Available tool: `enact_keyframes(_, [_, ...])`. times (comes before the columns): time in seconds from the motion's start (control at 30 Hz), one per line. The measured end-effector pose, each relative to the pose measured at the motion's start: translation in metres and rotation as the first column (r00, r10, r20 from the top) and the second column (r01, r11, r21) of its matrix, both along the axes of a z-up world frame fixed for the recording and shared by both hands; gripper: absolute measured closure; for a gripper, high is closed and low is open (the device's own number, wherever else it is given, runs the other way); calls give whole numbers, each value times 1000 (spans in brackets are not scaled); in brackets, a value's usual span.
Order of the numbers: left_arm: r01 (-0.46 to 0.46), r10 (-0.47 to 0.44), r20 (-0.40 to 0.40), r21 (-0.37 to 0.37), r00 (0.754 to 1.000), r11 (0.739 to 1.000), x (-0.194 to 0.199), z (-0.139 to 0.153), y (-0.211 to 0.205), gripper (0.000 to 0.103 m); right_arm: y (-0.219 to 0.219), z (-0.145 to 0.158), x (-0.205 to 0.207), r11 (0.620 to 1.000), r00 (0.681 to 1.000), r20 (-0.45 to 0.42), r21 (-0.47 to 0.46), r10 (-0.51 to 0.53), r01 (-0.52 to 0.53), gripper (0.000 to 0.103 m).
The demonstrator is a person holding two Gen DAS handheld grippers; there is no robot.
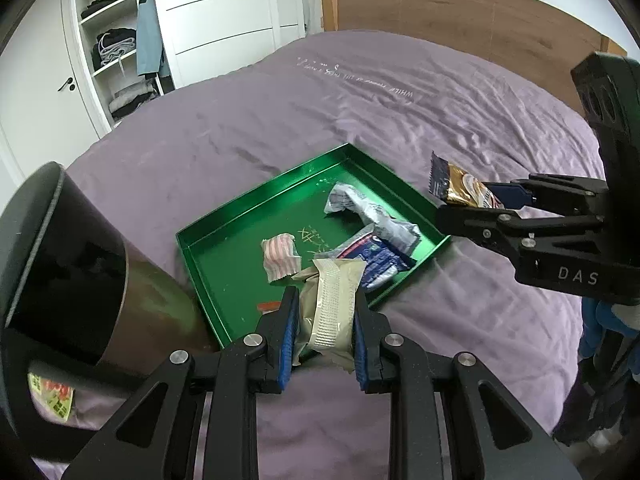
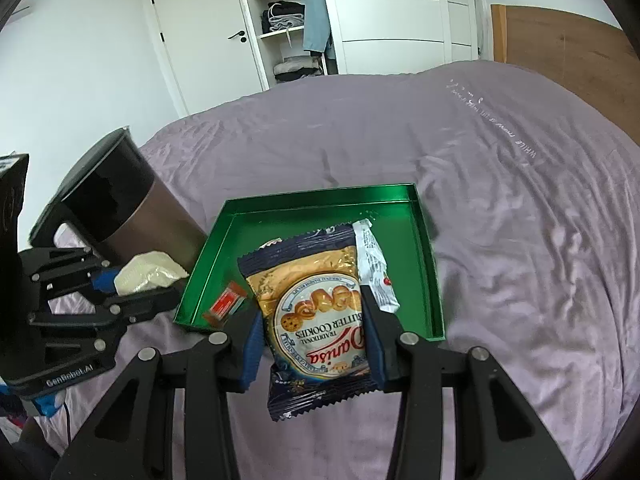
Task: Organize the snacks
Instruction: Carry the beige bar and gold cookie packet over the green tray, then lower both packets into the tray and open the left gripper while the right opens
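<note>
A green tray (image 1: pixel 224 220) lies on the purple bed and holds a pink-striped packet (image 1: pixel 280 256), a crumpled white wrapper (image 1: pixel 360 208), a blue-and-white packet (image 1: pixel 372 256) and a small orange packet (image 2: pixel 226 304). My left gripper (image 1: pixel 326 312) is shut on a beige snack packet (image 1: pixel 334 312) over the tray's near edge. My right gripper (image 2: pixel 312 336) is shut on a Danisa butter cookies bag (image 2: pixel 320 320) above the tray (image 2: pixel 320 200). The right gripper (image 1: pixel 460 200) and the cookies bag (image 1: pixel 460 188) show at the right in the left wrist view.
A dark cylindrical bin (image 2: pixel 132 216) stands left of the tray, also in the left wrist view (image 1: pixel 80 272). A wooden headboard (image 1: pixel 460 12) is at the far end. A white wardrobe with open shelves (image 2: pixel 288 20) stands behind the bed.
</note>
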State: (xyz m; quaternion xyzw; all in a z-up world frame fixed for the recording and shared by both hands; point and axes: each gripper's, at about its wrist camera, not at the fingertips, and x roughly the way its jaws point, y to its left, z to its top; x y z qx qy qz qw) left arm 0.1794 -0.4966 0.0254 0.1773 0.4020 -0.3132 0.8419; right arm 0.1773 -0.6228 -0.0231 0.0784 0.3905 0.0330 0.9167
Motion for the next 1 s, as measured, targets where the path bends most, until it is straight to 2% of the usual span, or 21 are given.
enact_keyframes(0.3, [-58,58,-9,-16,998,998,32,-23,-12,83,0,-29,42,1000,1000,-18,3,-5,5,103])
enact_keyframes(0.53, [-104,105,33,-13,994,994,56,-39,-31,83,-9,-46,77,1000,1000,-18,20,-24,25,103])
enact_keyframes(0.63, [-143,142,83,-1,986,990,73,-45,-41,83,-17,-48,94,998,998,4,7,-56,56,103])
enact_keyframes(0.73, [-198,198,97,-10,975,980,95,-51,-46,83,-25,-50,112,996,996,17,3,-85,85,103])
enact_keyframes(1.0, [-314,314,47,-22,948,949,131,-80,-46,82,-33,-67,152,995,995,-21,-39,-94,93,103])
